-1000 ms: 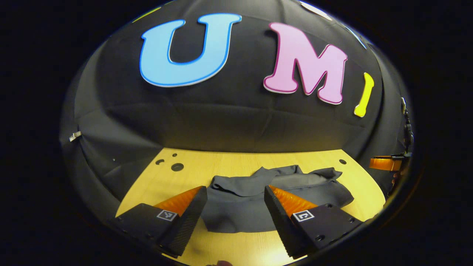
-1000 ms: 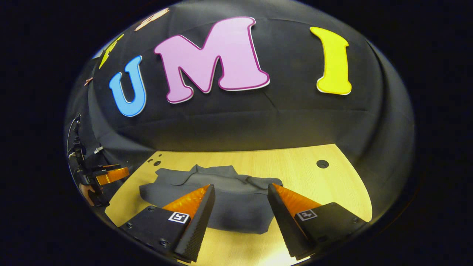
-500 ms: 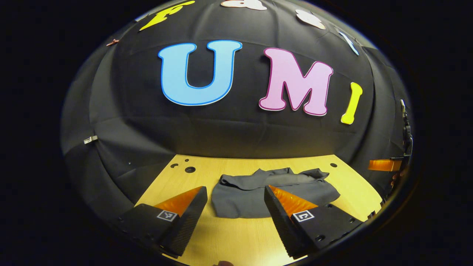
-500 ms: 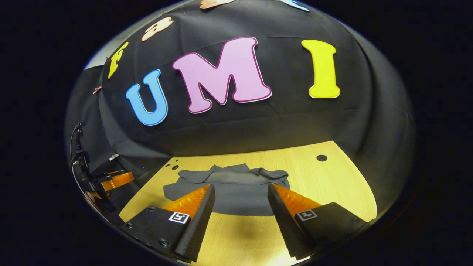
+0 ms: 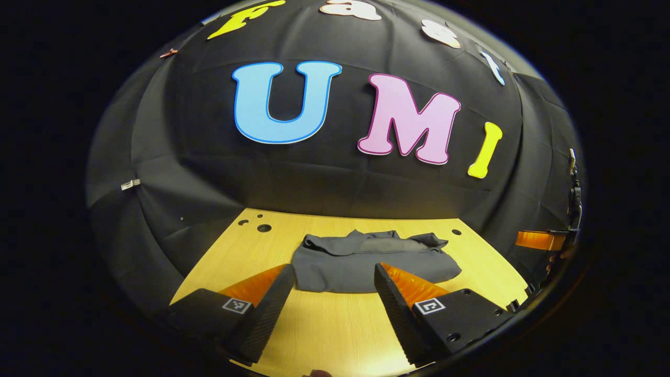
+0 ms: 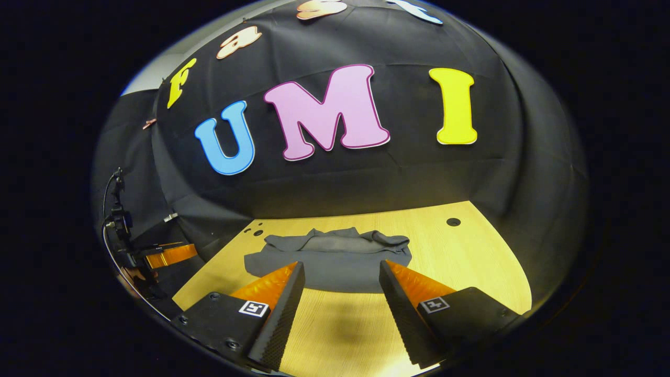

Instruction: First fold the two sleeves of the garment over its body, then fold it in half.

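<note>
Now we are over a pale wooden table (image 5: 335,335), lit bright and yellow, with a few round holes drilled near its far left corner (image 5: 264,228) and one more by the far right corner (image 6: 453,222). Black cloth (image 5: 324,183) drapes all round the far edge and down both sides as the booth wall.

Out at the right rim of the left gripper view, an orange finger (image 5: 539,240) of the other tool pokes in, most of it cut off; a bit of the hand holding it is there but too small to make out. Same story at the left rim of the right gripper view, where an orange finger (image 6: 170,255) and a dark cabled body sit against the cloth.

And the garment (image 5: 374,262), dark grey, lies on the table toward the far edge, roughly midway between the side edges. It looks bundled into a compact wide shape, with rumpled folds and a collar-like ridge along its far side and a smoother near edge. Whether the sleeves are tucked neatly, I cannot tell.

Left gripper (image 5: 333,272) hangs above the near part of the table, fingers spread wide, grasping nothing, short of the cloth. Right gripper (image 6: 342,268), fingers likewise parted and empty, its tips framing the garment's near edge (image 6: 335,285)
</note>
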The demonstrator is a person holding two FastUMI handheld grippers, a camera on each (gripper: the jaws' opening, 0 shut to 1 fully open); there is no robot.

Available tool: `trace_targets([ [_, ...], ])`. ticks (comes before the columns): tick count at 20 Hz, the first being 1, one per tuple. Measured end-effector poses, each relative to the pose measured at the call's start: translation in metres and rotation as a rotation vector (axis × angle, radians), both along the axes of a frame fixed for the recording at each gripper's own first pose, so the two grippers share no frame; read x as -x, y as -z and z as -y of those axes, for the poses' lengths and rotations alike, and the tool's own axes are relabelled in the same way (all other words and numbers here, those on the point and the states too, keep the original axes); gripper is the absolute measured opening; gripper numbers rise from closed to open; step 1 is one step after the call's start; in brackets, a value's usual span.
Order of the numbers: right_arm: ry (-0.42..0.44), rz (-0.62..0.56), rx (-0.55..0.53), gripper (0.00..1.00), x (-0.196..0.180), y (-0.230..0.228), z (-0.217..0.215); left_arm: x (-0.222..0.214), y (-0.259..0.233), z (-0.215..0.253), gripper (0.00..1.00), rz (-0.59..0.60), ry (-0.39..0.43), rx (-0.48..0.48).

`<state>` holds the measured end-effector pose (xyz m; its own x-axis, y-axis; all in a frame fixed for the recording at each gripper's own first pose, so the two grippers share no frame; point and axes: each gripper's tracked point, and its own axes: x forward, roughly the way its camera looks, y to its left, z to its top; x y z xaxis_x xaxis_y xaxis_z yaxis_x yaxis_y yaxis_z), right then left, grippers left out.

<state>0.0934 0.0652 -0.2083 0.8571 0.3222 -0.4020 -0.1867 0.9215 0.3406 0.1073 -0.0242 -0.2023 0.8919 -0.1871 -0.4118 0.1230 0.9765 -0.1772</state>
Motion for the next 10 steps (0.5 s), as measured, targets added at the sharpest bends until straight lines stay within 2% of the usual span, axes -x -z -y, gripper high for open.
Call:
trace_targets([
  [10, -0.014, -0.020, 0.017, 0.89, 0.035, 0.013, -0.017, 0.034, 0.019, -0.014, 0.96, -0.055, -0.018, 0.017],
])
